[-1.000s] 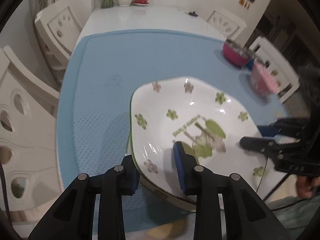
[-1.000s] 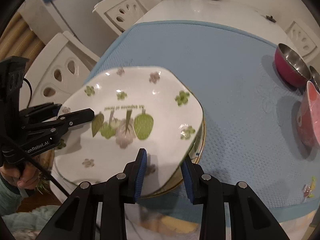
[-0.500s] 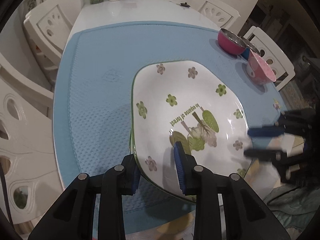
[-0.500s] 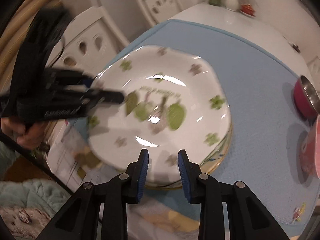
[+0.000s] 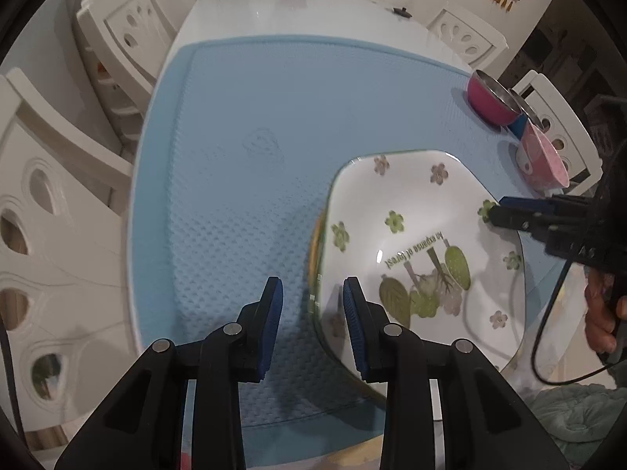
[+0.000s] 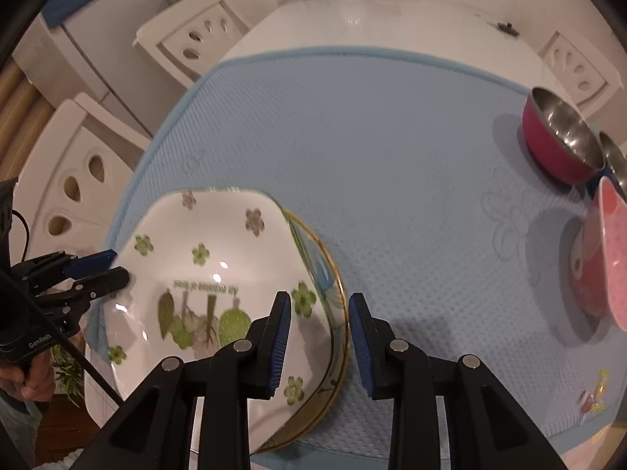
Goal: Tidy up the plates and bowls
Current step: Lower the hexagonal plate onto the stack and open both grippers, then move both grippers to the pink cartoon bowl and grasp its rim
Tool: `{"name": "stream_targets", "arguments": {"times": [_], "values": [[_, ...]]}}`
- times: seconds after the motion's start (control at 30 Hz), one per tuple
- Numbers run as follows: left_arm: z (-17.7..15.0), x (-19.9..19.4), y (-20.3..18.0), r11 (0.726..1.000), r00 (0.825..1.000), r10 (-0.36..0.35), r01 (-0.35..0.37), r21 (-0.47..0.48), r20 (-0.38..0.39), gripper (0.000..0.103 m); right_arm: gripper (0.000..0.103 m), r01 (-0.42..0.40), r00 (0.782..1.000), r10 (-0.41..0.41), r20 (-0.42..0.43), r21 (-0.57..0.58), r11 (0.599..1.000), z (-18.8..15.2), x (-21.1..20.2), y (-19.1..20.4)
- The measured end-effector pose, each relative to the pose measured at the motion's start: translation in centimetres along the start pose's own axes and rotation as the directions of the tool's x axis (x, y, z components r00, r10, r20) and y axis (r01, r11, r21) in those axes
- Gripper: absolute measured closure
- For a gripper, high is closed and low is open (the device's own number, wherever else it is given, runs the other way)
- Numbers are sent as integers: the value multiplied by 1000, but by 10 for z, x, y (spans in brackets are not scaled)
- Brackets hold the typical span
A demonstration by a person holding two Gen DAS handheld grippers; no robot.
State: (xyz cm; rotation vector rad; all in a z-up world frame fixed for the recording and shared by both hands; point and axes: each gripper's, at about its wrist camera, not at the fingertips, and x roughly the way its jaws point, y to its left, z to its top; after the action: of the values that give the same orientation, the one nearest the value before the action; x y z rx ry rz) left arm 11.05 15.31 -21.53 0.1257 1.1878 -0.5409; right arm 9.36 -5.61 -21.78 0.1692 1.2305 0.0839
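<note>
Over the blue mat (image 5: 250,164), the left wrist view has the left gripper (image 5: 311,325) straddling the near rim of the flowered plate (image 5: 407,243). Its jaws are opening, with the rim between the pads and no pressure that I can see. The plate sits atop a gold-rimmed plate (image 5: 315,243), right at the table's near edge. Across it, the right gripper (image 5: 494,211) reaches the far rim.

In the right wrist view, the right gripper (image 6: 319,337) brackets both rims with narrow jaws, gaps visible either side, gripping nothing. The red bowl (image 6: 556,145) and pink bowl (image 6: 603,258) stand well apart to the right.

The danger, I'd say: the stack overhangs the mat's edge, so one nudge from either finger could slide it off.
</note>
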Motion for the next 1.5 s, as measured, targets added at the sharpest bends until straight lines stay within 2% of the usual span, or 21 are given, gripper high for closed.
{"name": "stream_targets", "arguments": {"times": [0.13, 0.3, 0.4, 0.57, 0.97, 1.27, 1.5], "values": [[3, 6, -8, 1000, 1000, -22, 22, 13, -8, 74, 74, -18, 1000, 18, -26, -9, 1000, -5, -2, -5], [7, 10, -23, 995, 998, 67, -66, 73, -9, 72, 71, 1, 999, -2, -34, -31, 1000, -17, -5, -1], [7, 11, -27, 988, 995, 96, -95, 120, -9, 72, 71, -20, 999, 20, -39, -3, 1000, -19, -6, -7], [12, 7, -16, 994, 997, 75, -74, 84, -7, 71, 72, -35, 999, 36, -39, 25, 999, -18, -5, -7], [30, -26, -4, 994, 991, 97, -101, 42, 88, 69, 72, -57, 998, 58, -4, 72, 996, -20, -22, -21], [42, -38, -26, 991, 987, 97, -108, 80, 130, 69, 71, -75, 997, 74, 23, 66, 995, -28, -33, -13], [51, -41, -60, 986, 987, 69, -90, 138, 146, 69, 71, -55, 998, 52, 22, 129, 990, -56, -46, -39]]}}
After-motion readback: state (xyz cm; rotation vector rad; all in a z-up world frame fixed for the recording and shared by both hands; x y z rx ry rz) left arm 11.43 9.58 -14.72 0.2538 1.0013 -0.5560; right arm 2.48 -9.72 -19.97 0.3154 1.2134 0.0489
